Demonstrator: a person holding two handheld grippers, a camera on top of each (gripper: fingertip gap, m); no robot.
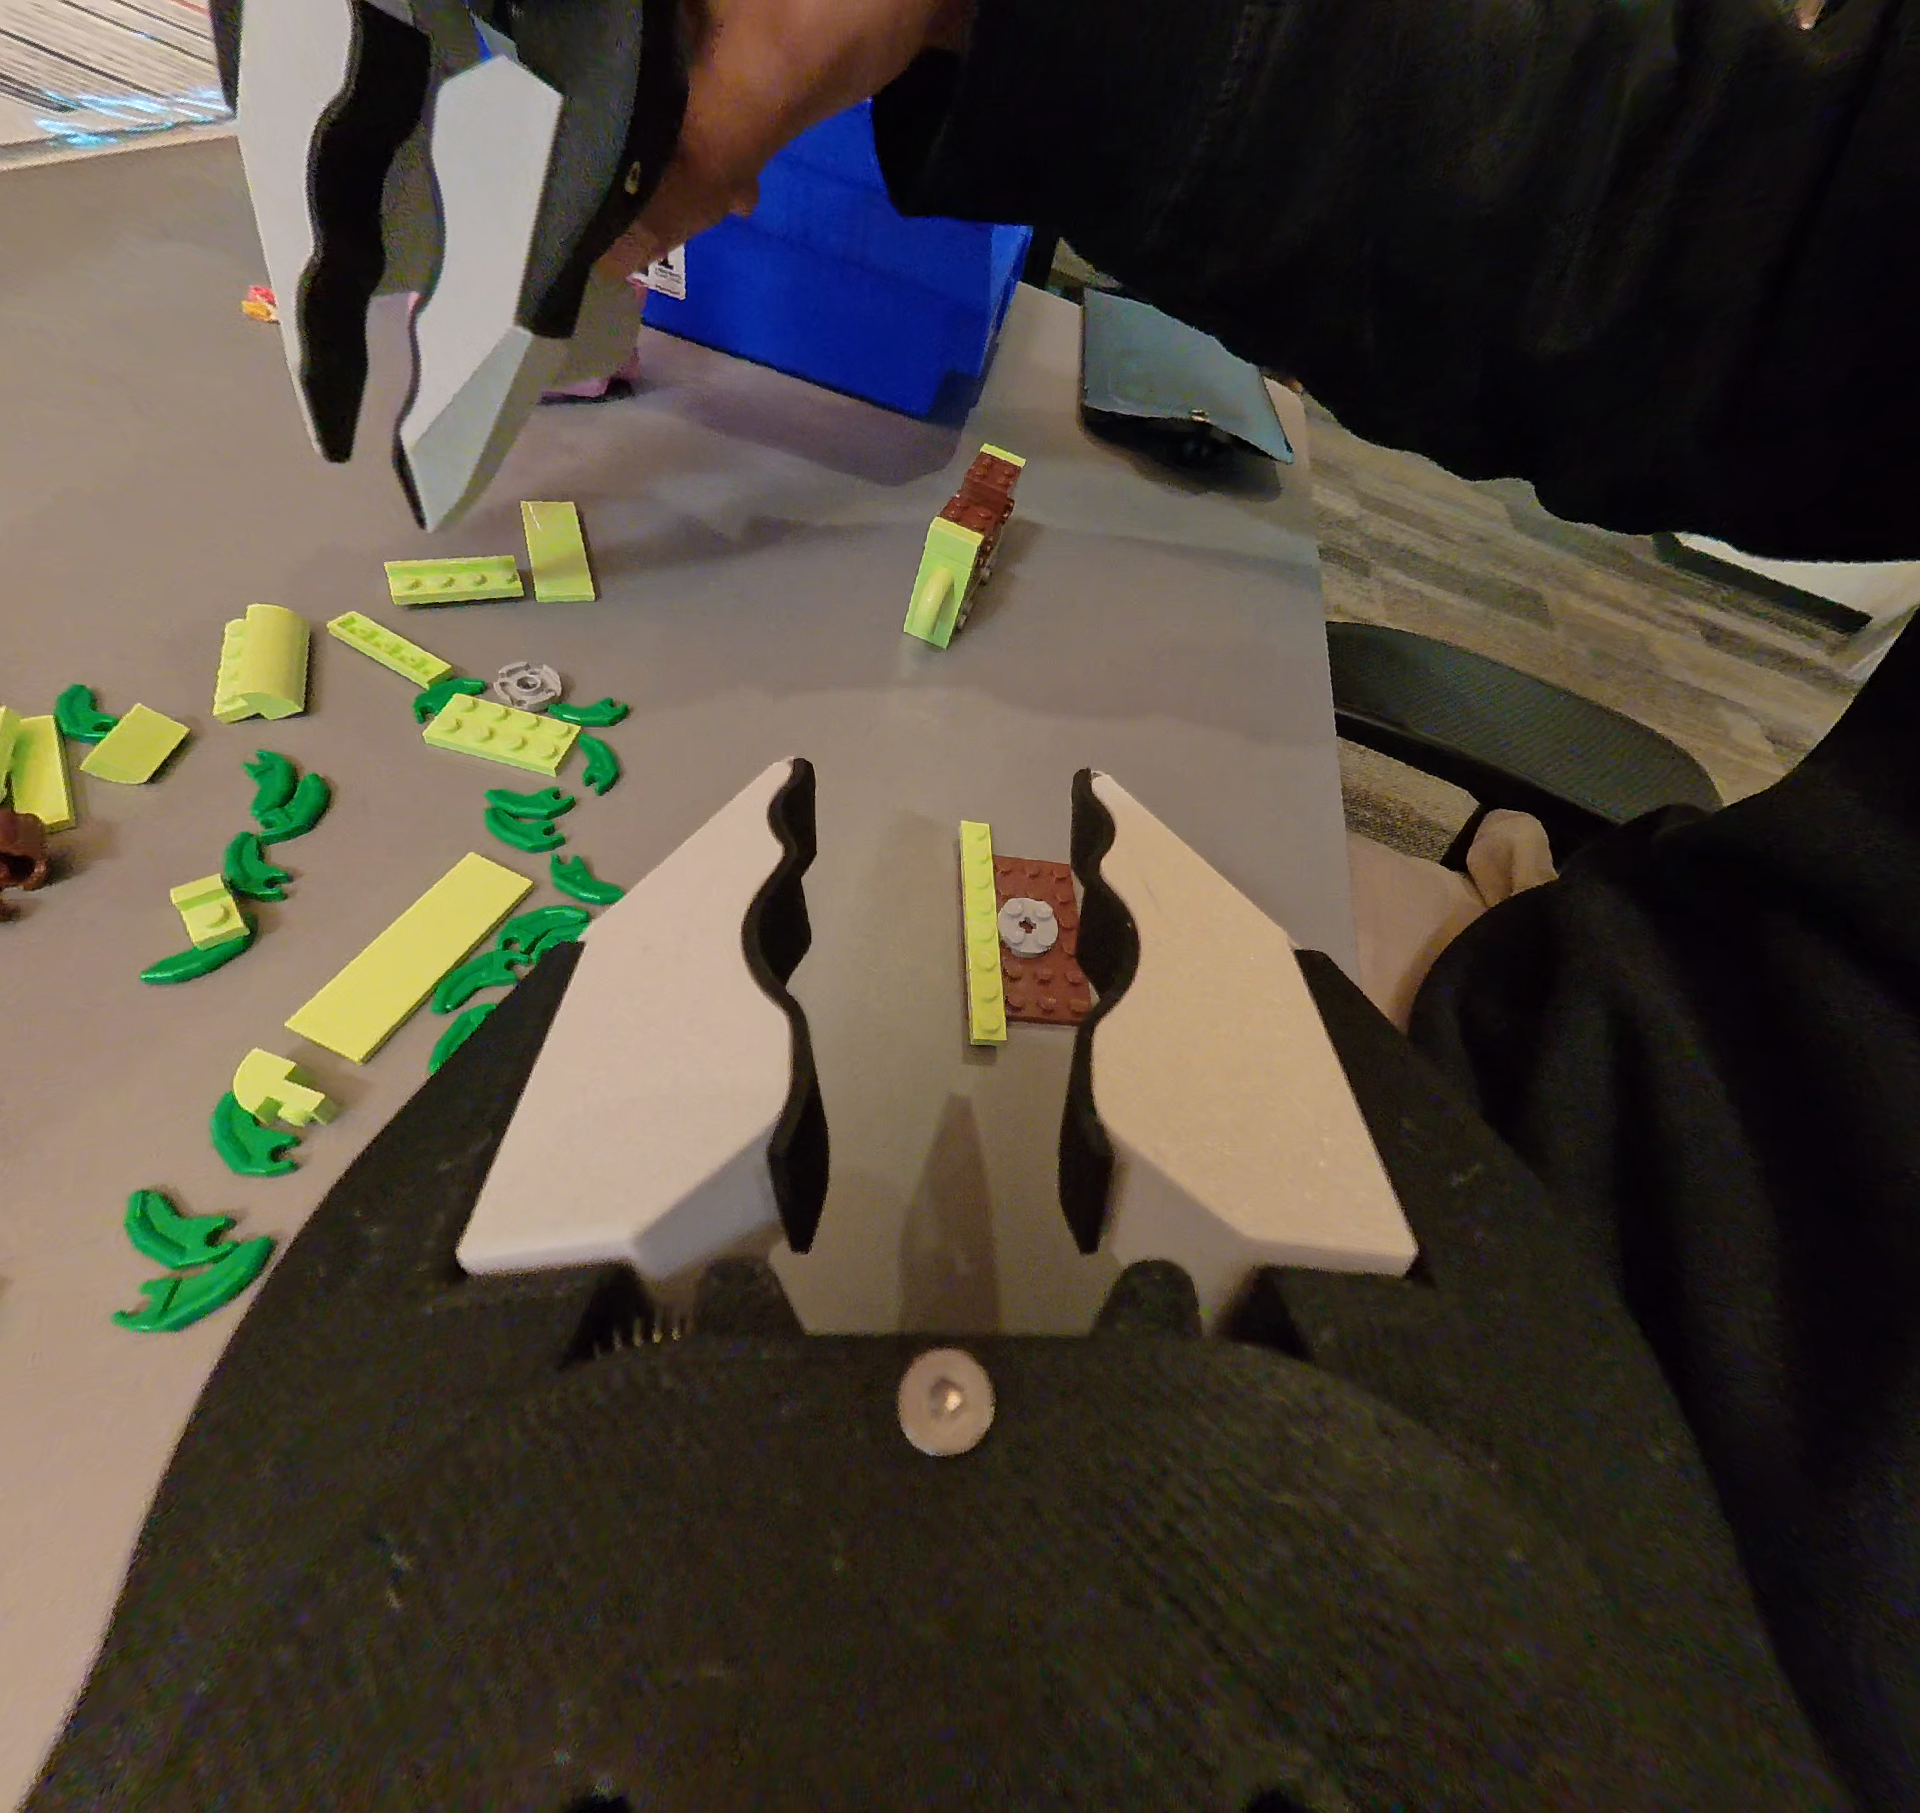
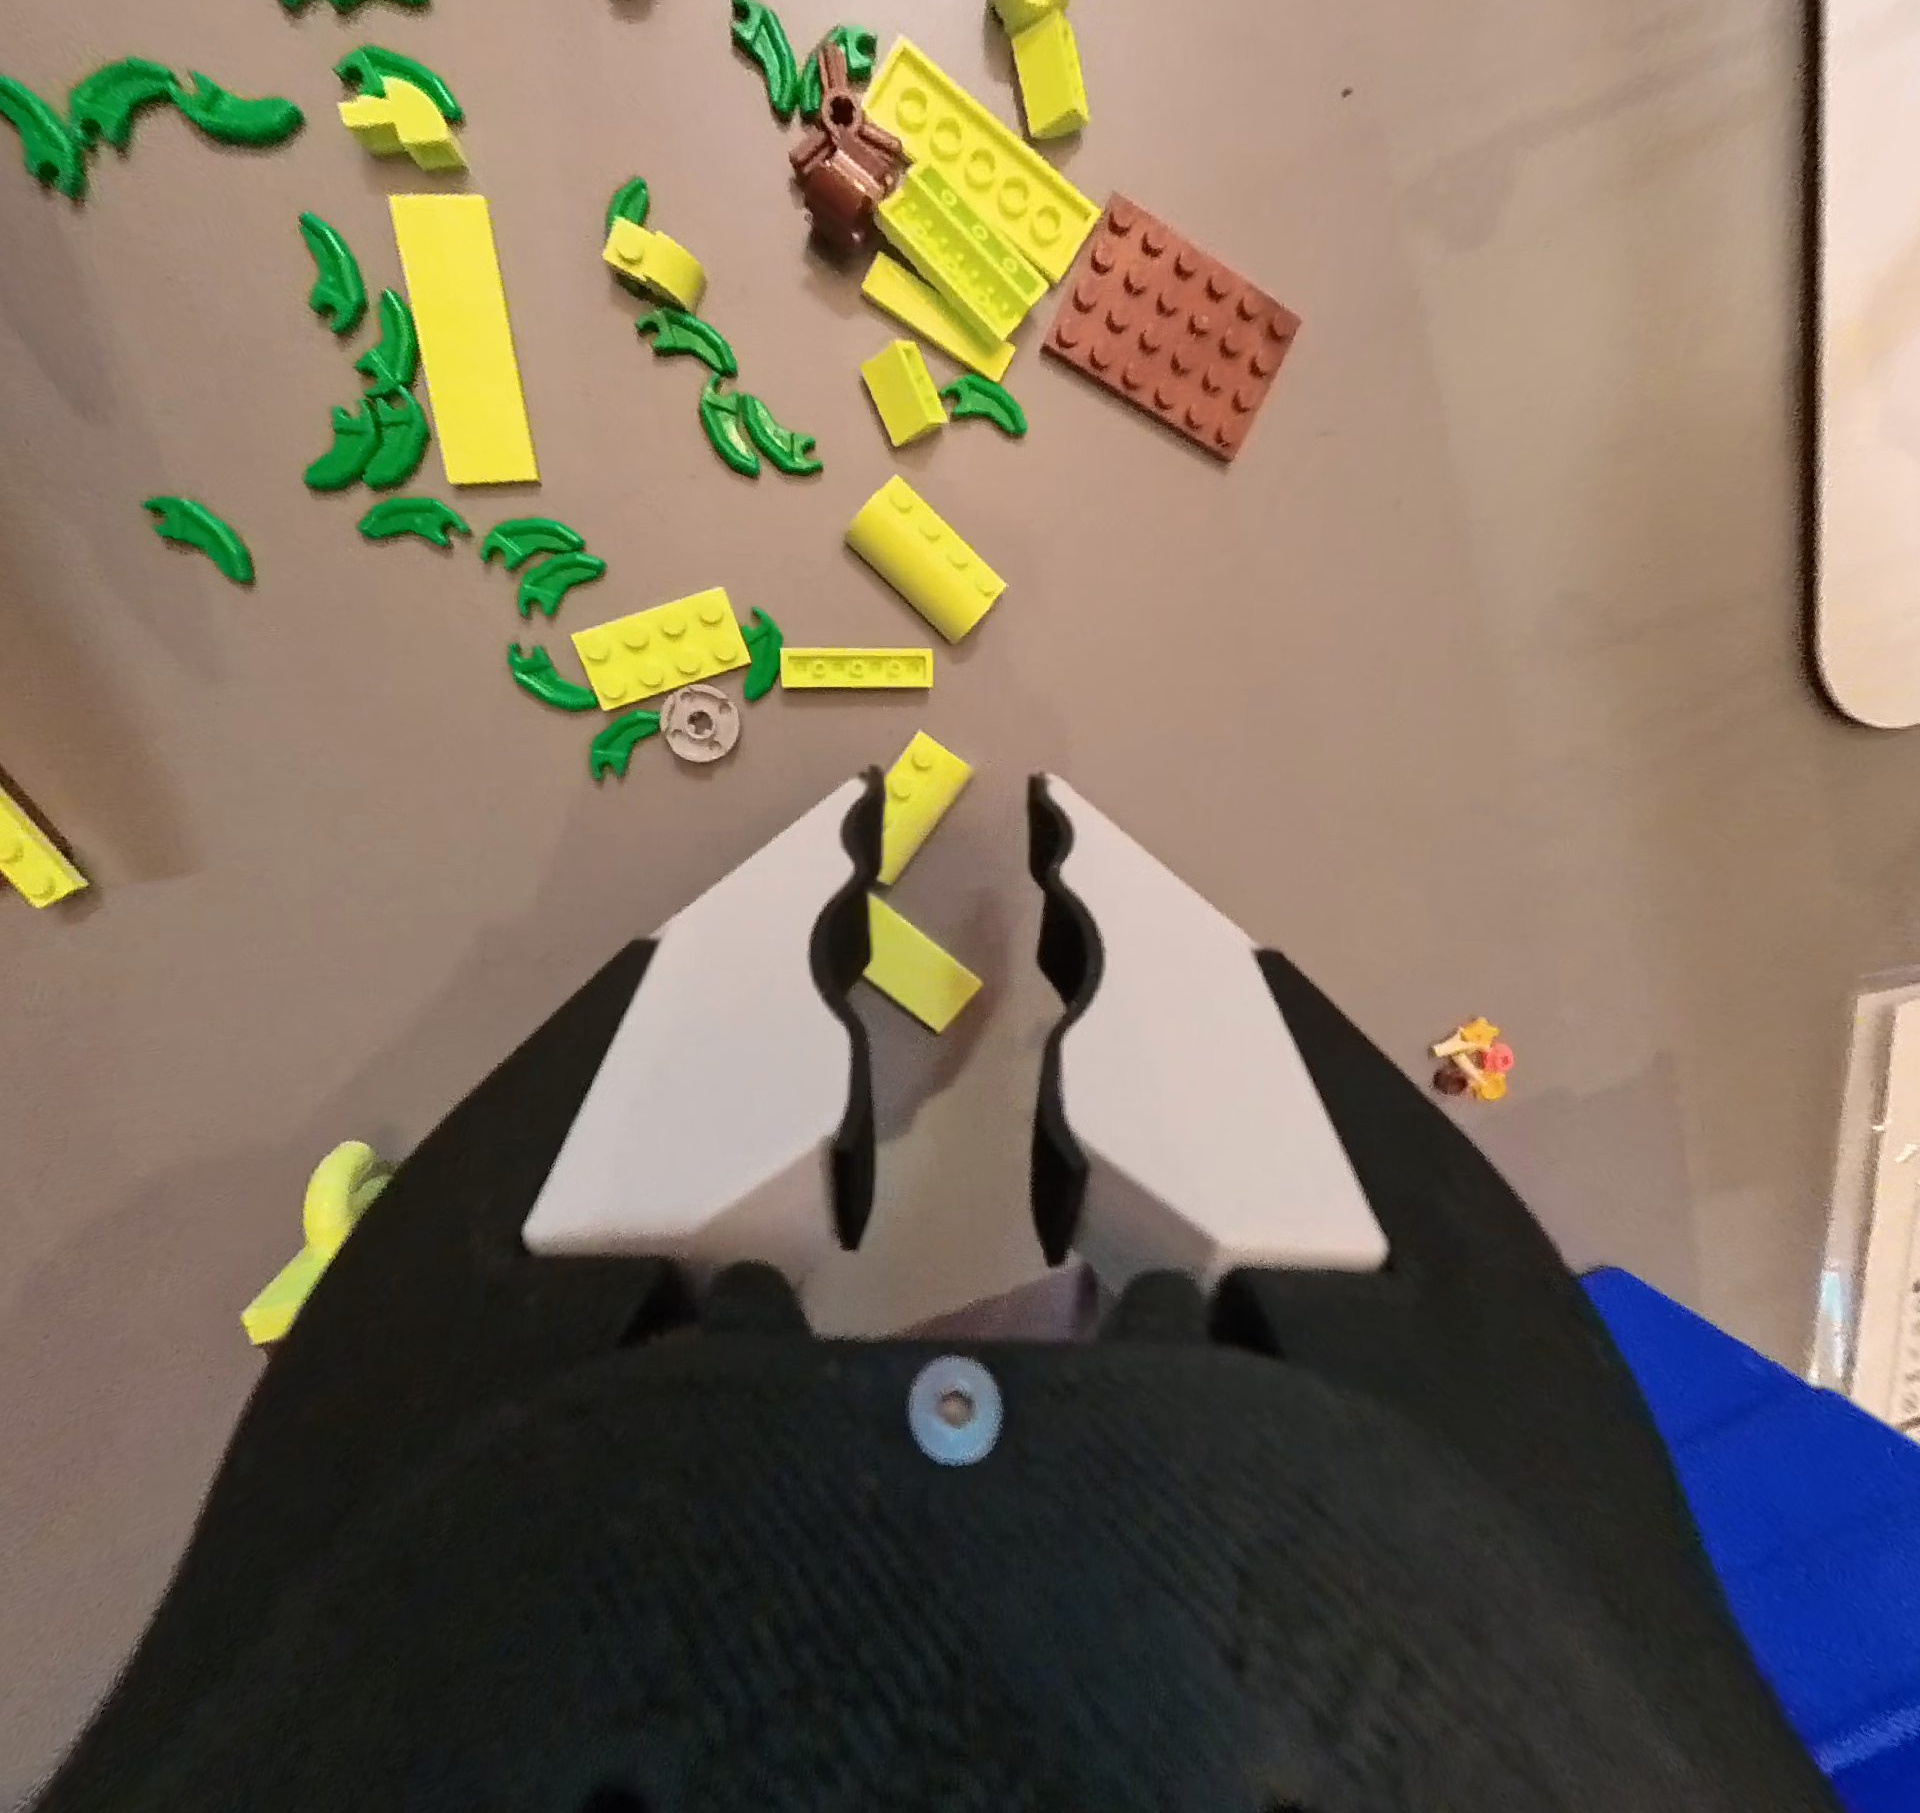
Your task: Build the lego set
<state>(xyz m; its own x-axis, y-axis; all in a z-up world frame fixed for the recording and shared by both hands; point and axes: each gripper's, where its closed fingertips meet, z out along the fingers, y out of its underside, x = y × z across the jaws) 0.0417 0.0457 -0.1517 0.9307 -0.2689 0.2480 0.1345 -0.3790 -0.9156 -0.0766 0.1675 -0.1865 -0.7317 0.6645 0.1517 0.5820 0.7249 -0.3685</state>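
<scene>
My left gripper (image 1: 940,774) is open over the grey table (image 1: 727,475). Between its fingers lies a small brown plate (image 1: 1044,984) with a lime strip (image 1: 979,932) along its left side and a grey round piece (image 1: 1027,928) on top. The right pad stands close beside the plate's right edge, and the left pad is well clear of it. My right gripper (image 2: 954,781) is open and empty, hovering over a lime studded plate (image 2: 920,807) and a lime smooth tile (image 2: 920,974). It also shows in the left wrist view (image 1: 379,480), above those pieces. A brown-and-lime sub-assembly (image 1: 961,548) stands on edge farther back.
Loose lime plates (image 2: 660,646), green leaf pieces (image 2: 540,548), a grey round piece (image 2: 699,722) and a large brown plate (image 2: 1169,324) are spread over the table. A blue bin (image 1: 831,309) and a dark pouch (image 1: 1174,381) sit at the back. The table edge (image 1: 1325,724) runs along the right. Measured from the fingertips, the lime smooth tile (image 2: 920,974) is 6 cm or so from the right gripper and 15 cm from the left. My left wrist view (image 1: 550,524) looks at it from another angle.
</scene>
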